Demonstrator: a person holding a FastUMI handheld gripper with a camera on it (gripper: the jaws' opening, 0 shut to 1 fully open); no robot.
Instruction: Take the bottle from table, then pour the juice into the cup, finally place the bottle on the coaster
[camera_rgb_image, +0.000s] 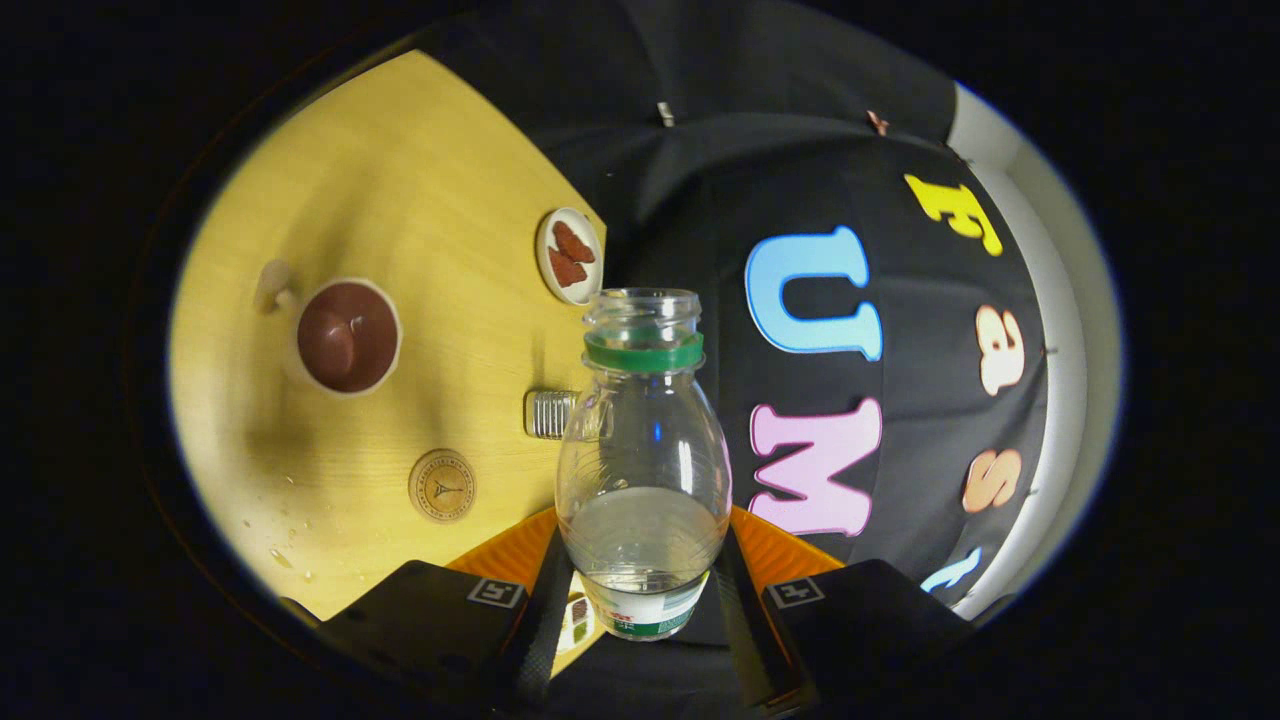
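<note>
Gripper (640, 590): its two fingers are being pressed against the lower sides of the bottle, one on each side, so the tongs are clamped on it.

Bottle (642, 470): it is being held between the fingers, nearest of all, lifted off the table and rolled over towards the left, so the scene appears turned on its side. The cap is off; a green ring is seen below the open neck. A little clear liquid is lying in the lower part.

Table (400, 180): the wooden top is being seen to the left of the bottle, with a few drops on it near the coaster.

Cup (347, 335): it is standing well left of the bottle's mouth, its dark inside being looked into; whether liquid is in it cannot be told.

Coaster (442, 485): a round wooden disc is lying bare, near the fingers and apart from the cup.

Small dish (569, 255): it is lying far off beyond the neck, with reddish pieces on it.

Ribbed metal piece (550, 413): it is lying just beside the bottle's shoulder.

Stage: pouring is judged to be under way or ending; setting down on the coaster is not yet done.

Risk: liquid could be spilled on the table, since the mouth is being held well off the cup. The bottle could be toppled if it is set on the coaster's edge.
</note>
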